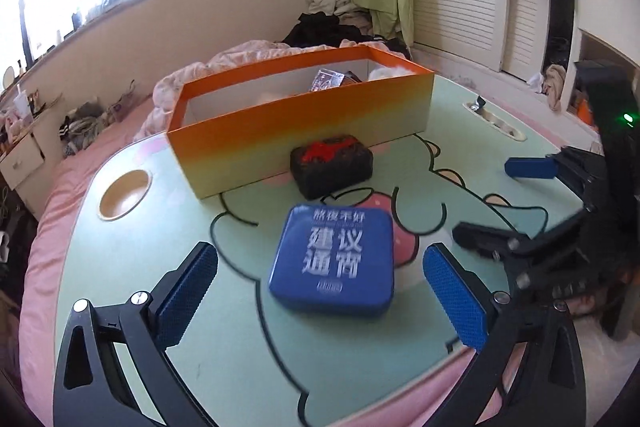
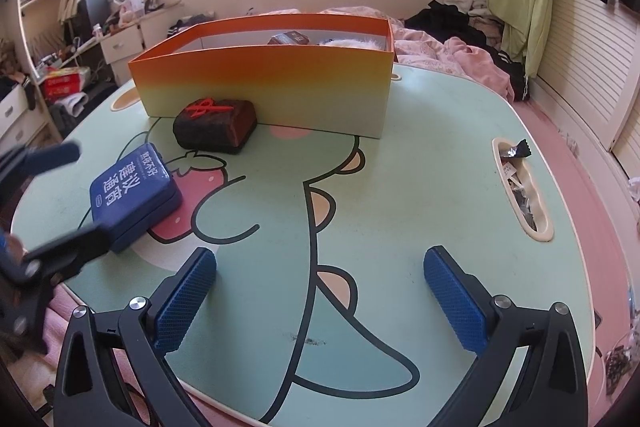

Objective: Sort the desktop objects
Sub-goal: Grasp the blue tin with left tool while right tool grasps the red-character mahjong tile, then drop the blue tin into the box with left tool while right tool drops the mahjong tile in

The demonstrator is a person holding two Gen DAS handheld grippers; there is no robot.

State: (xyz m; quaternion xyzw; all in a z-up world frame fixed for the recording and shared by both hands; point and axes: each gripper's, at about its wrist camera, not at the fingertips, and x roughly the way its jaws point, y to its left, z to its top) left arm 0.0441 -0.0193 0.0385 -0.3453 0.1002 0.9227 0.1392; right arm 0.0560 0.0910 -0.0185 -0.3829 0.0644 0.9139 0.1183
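1. Some sorting appears done: a few items, hard to identify, are already seen inside the orange box point(image 1: 298, 115) at the far side of the table point(image 1: 132, 267).
2. Two things are left out on the table: a blue tin point(image 1: 334, 261) and a dark block point(image 1: 331, 165) with a red mark, the latter lying just in front of the box wall.
3. The left gripper point(image 1: 320, 303) is held with jaws wide apart and nothing gripped; the tin lies between and slightly ahead of its pads, apparently untouched.
4. The right gripper point(image 2: 320, 301) is likewise spread and empty, over bare table, with the tin well off to its left.
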